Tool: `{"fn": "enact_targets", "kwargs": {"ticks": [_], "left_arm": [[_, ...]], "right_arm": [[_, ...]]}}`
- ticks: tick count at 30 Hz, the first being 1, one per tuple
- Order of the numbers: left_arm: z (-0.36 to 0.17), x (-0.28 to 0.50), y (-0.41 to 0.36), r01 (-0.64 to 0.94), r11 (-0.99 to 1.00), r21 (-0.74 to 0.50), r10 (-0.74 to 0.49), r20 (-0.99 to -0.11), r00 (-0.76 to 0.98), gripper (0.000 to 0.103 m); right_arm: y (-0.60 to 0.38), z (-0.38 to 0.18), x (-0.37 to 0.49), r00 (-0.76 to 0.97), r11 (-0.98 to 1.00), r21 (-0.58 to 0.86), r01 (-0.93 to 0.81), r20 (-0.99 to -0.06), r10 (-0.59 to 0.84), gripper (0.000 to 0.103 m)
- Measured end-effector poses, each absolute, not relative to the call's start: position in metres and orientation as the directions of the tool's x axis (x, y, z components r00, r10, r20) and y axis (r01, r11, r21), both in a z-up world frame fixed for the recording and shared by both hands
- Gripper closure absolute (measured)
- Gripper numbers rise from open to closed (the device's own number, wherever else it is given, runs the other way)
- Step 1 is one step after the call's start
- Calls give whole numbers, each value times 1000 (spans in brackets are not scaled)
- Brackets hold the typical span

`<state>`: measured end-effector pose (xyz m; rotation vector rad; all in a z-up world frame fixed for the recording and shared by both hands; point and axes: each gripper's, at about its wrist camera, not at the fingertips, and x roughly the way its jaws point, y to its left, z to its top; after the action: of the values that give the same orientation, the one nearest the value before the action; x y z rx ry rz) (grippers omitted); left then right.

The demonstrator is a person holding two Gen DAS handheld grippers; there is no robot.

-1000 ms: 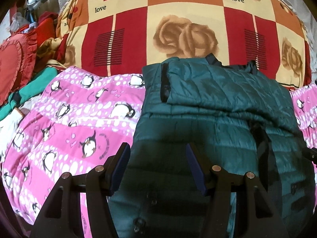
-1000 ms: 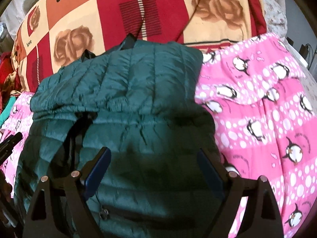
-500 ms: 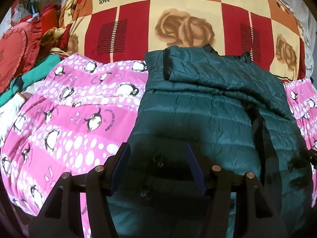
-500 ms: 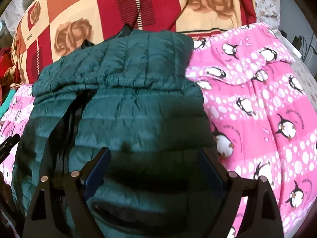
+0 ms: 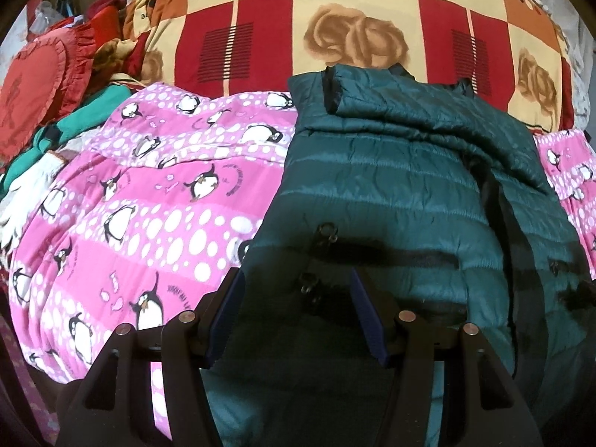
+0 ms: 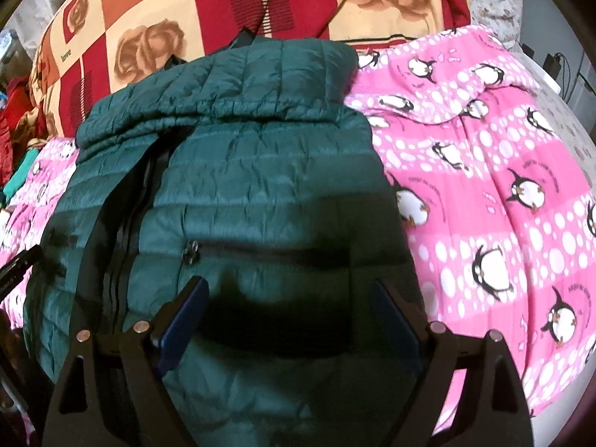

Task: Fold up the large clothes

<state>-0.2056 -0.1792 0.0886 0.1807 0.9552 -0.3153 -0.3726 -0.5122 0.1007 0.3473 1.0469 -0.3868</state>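
Note:
A dark green quilted jacket lies flat on a pink penguin blanket, sleeves folded across its top and the front zip running down it. My left gripper hovers open over the jacket's lower left part, near two pocket zip pulls, with nothing between its blue pads. In the right wrist view the same jacket fills the middle. My right gripper is wide open above the lower right panel, just below a pocket zip. Neither gripper holds fabric.
A big red, orange and cream rose-patterned pillow lies behind the jacket. Red cushions and a heap of clothes are piled at the far left. The pink blanket spreads out to the right, where the bed's edge drops away.
Both grippers have drawn back toward the jacket's near hem, so the pocket zips have come into view. The jaws stand as wide as before and the jacket has not moved.

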Motion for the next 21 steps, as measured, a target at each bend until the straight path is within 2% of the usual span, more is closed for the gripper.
{"fn": "enact_targets", "kwargs": {"ticks": [21], "left_arm": [[84,-235,-151,356,934,30,-165,-848,503,71]], "right_arm": [[-498,98,-421,427,884,100,457,-896,-120,11]]}}
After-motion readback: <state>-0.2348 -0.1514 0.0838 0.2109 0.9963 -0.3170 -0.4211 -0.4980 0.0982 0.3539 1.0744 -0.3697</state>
